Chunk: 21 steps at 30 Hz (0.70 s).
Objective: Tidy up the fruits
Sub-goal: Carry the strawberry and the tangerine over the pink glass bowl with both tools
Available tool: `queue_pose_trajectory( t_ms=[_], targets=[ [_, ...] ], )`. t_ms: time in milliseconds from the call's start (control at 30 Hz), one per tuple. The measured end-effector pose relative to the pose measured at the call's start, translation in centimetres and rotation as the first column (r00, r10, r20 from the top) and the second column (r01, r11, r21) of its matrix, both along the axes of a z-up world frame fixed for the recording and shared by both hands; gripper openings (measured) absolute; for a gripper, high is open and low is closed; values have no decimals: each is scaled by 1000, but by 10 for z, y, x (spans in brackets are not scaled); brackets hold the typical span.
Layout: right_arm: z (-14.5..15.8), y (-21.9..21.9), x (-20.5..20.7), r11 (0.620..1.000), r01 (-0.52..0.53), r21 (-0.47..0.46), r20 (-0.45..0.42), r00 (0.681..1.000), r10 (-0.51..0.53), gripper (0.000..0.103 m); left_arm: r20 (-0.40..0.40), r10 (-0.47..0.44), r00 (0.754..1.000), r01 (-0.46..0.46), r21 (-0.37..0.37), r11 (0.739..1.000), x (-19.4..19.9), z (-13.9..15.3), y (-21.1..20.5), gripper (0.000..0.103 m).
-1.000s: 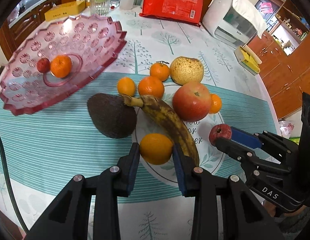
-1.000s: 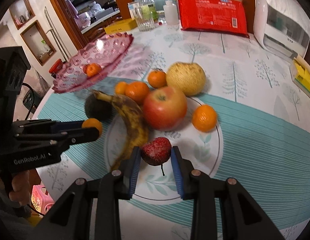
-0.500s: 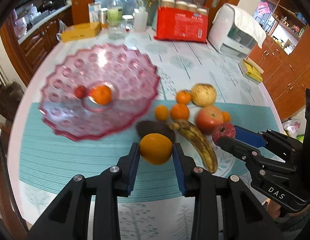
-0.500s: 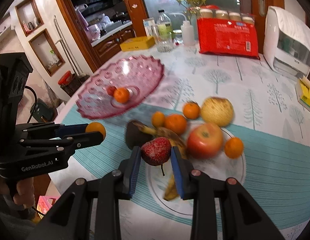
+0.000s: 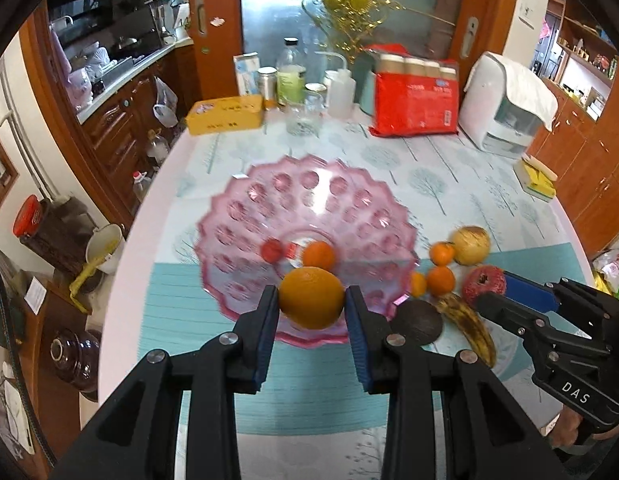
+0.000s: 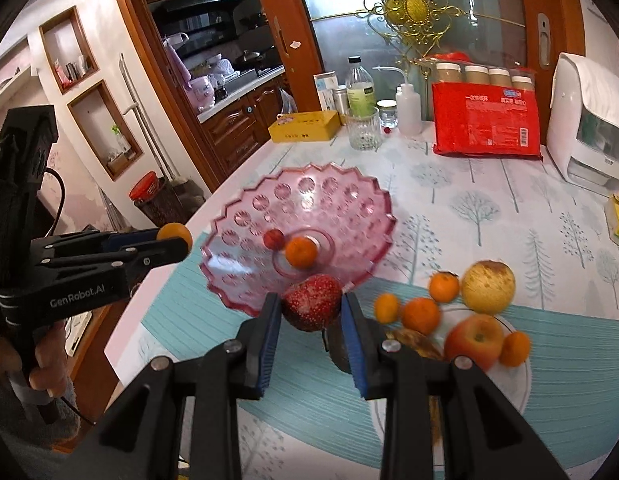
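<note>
Both grippers have lifted off the white plate and swung toward the pink glass dish point(image 5: 245, 216); a second ago the dish sat far left of the left view, now it lies dead ahead.

Left gripper point(image 5: 312, 298): fingers clamped on an orange point(image 5: 312, 297), held in the air over the dish's near rim. Right gripper point(image 6: 310, 304): fingers clamped on a red speckled fruit point(image 6: 310, 302), stem hanging down, also at the near rim but toward the dish's right side.

Dish centre holds a small orange point(image 5: 318, 255) and a small red fruit point(image 5: 272, 250), touching or nearly so. Free space lies all round the sloped wall.

Key relation: the dish well is forward and below both loads. Left gripper looks the nearer to the centre line; right gripper comes in from beside it, so the two should release well apart.

Remaining on the tabletop point(image 6: 489, 200): apple point(image 6: 473, 338), pear-like yellow fruit point(image 6: 488, 286), banana point(image 5: 467, 328), avocado point(image 5: 417, 322), several mandarins.
</note>
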State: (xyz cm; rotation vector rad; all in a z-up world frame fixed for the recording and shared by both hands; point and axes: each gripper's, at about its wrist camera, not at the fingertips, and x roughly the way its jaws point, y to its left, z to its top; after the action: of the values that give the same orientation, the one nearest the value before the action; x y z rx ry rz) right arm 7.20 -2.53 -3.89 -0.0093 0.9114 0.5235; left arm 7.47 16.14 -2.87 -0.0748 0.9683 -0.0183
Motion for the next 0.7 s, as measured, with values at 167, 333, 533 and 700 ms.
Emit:
queue_pose_trajectory(
  t_ms=[167, 333, 533, 700],
  targets=[
    [2, 24, 9, 1000, 20, -5, 1, 1000, -20, 31, 11, -11, 1000, 11, 2, 1000, 13, 2, 28, 32],
    [2, 45, 22, 998, 55, -3, -2, 998, -55, 31, 2, -39, 999, 39, -3, 999, 27, -4, 39, 32],
    [3, 62, 33, 994, 109, -6, 0, 994, -109, 31, -9, -91, 996, 91, -22, 996, 45, -12, 47, 32],
    [-2, 70, 42, 987, 159, -29, -15, 987, -160, 32, -25, -130, 991, 129, -39, 991, 58, -23, 48, 32]
  ],
)
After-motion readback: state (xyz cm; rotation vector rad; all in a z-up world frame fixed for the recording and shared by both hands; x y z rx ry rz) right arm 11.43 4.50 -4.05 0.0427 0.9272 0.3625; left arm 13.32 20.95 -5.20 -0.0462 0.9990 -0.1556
